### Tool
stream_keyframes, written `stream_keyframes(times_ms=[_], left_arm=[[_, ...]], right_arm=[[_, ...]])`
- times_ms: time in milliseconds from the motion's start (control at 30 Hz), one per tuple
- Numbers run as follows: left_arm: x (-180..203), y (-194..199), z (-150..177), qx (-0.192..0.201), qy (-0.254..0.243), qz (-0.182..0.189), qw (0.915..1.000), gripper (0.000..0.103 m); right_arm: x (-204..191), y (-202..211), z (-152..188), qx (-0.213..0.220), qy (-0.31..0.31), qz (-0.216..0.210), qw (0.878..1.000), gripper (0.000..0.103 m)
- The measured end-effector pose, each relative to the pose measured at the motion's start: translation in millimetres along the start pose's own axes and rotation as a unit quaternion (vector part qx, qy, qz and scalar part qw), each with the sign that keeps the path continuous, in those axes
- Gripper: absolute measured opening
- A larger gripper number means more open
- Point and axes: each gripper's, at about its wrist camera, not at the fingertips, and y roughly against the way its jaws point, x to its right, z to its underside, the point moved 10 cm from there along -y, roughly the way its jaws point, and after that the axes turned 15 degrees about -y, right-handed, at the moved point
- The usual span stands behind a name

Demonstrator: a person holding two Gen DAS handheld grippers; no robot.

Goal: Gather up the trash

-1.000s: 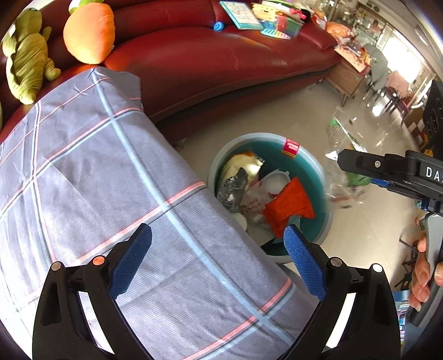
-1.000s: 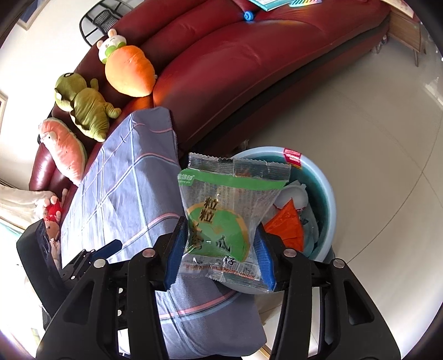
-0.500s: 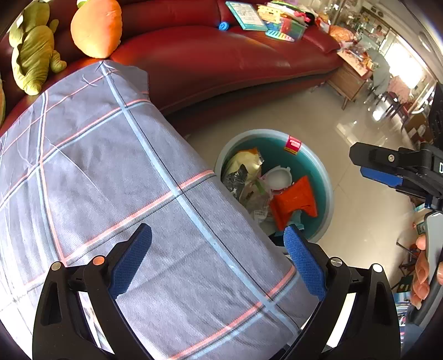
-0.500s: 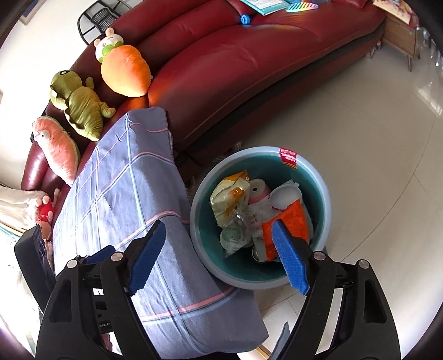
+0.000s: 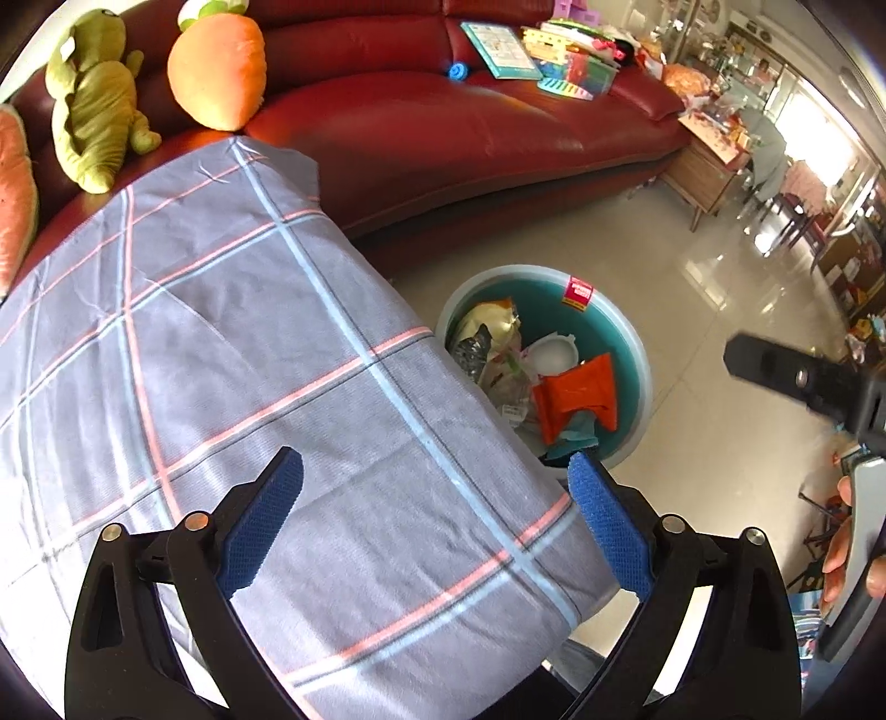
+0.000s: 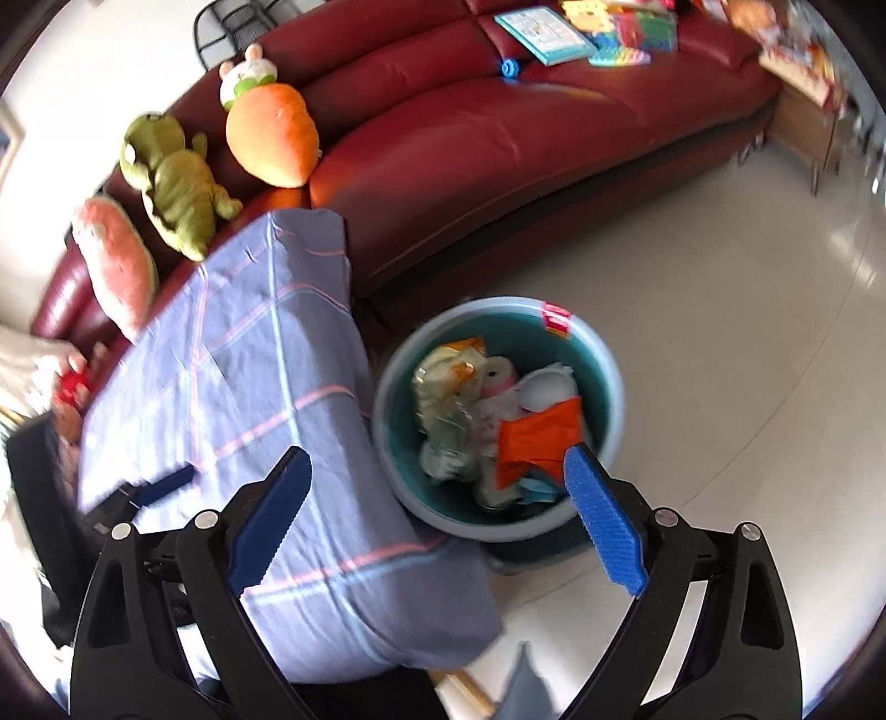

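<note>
A round teal bin stands on the floor beside the cloth-covered table; it also shows in the left wrist view. It holds several pieces of trash: an orange wrapper, a yellow snack bag, a white lid and clear packets. My right gripper is open and empty, above the bin's near edge. My left gripper is open and empty above the table cloth. The right gripper's black body shows at the right in the left wrist view.
A red leather sofa curves behind the bin, with plush toys at its left and books and toys at its right. A wooden side table stands further right. Pale tile floor surrounds the bin.
A second ago my right gripper was shut on a green snack packet above the bin. It opened, the packet dropped into the bin, and the gripper stays open. Both grippers pulled back slightly.
</note>
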Motion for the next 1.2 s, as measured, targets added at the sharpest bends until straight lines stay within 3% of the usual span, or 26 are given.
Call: stream_keyframes(times_ms=[300,800,1200], left_arm=[[2,26,25,-0.006,0.003,-0.028,0.9996,0.099],[4,73,61,0.023,0.018,-0.056,0.998,0.099],[-7,81,74,0.023,0.036,-0.065,0.997,0.099]], right_arm=[[21,28,34,0.027,0.021,0.056,0.998,0.092],[16,70,67,0.077,0.052,0.055,0.994,0.092],[-12,59,81,0.054,0.067,0.018,0.996,0.092]])
